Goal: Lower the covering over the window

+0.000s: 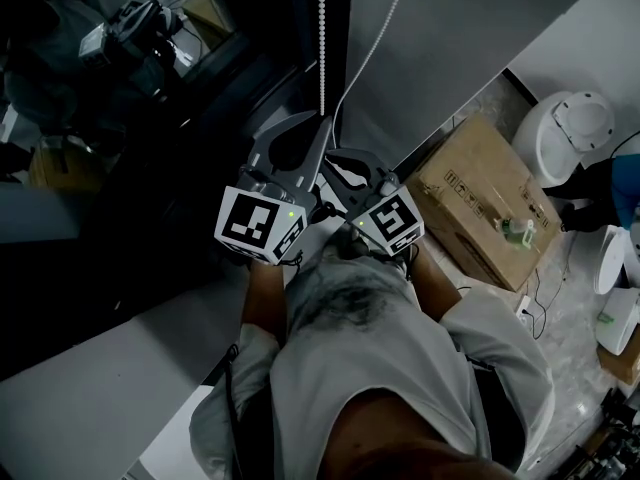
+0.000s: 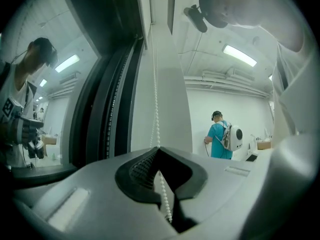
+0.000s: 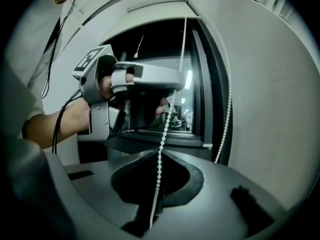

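2 hand-held grippers (image 2: 160,149) (image 3: 162,152) pinch bead chain (image 2: 156,104) btwn jaws.

The head view is dim and murky; ceiling strip lights (image 2: 239,55) brighten the fisheye-bent, black-cornered gripper views.

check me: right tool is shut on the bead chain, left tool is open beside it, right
No: the left tool is shut on the bead chain too, as the left gripper view shows. The right tool grips it, as you said.

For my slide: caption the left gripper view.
Left gripper shut on the bead chain beside the window; a person in teal stands beyond.
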Motion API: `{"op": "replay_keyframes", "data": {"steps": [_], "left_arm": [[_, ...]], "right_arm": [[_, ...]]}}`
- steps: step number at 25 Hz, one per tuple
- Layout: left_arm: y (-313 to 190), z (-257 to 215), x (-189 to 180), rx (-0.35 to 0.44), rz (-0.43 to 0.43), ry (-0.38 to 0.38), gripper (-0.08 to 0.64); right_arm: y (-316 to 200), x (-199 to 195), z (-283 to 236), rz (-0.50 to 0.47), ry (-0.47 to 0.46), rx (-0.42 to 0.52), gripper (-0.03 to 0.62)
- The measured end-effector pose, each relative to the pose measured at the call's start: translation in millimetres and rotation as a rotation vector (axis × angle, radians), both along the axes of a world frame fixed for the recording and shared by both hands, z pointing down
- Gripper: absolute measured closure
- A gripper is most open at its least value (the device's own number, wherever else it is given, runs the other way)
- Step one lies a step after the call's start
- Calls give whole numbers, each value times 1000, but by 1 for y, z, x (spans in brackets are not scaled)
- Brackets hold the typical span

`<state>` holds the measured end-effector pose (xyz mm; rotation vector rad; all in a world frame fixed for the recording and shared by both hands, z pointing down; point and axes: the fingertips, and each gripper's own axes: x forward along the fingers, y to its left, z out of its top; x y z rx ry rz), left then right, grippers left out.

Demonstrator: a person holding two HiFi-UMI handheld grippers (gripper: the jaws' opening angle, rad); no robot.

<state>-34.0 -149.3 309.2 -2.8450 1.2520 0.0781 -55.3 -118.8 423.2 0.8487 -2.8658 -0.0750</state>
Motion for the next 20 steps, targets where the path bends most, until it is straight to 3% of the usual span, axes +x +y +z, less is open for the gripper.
{"op": "replay_keyframes", "data": {"steps": [9, 17, 20], "left_arm": [[-2, 30, -5, -69, -1, -1, 551], [-1, 30, -8, -61, -17, -6, 551], [-2, 30, -11, -61, -22, -6, 550]], "right_arm": [[3, -2, 27, -5, -16, -93, 568], [9, 11, 17, 14, -31, -83, 566], [13, 17, -7, -2, -82, -61, 498]]}}
